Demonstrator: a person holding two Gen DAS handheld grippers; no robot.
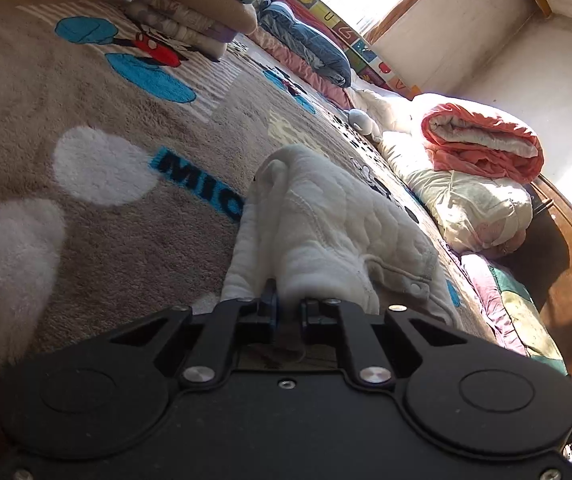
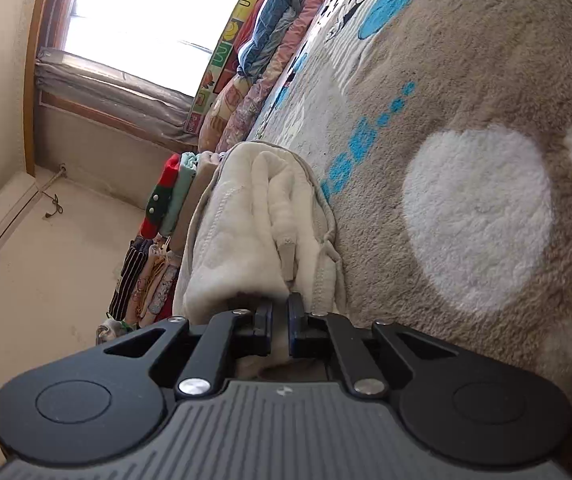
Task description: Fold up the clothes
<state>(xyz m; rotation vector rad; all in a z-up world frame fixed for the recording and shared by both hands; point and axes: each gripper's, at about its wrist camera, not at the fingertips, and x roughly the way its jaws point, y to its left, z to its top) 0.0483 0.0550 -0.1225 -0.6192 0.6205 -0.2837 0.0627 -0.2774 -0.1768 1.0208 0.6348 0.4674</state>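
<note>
Done: stack of folded clothes (image 1: 190, 20) is seen | In hand: white garment (image 1: 325, 232) is clamped by left gripper (image 1: 287, 300) and right gripper (image 2: 280, 304) | Left: fold unfinished

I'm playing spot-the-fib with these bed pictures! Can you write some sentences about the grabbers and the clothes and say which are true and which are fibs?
1. The left gripper is shut on the white garment. True.
2. The right gripper hangs open with nothing in it. False: it is shut on the white garment too.
3. The white garment lies on a plain green sheet. False: it lies on a tan blanket with white spots and cartoon pictures.
4. A stack of folded clothes sits farther back on the blanket. True.
</note>
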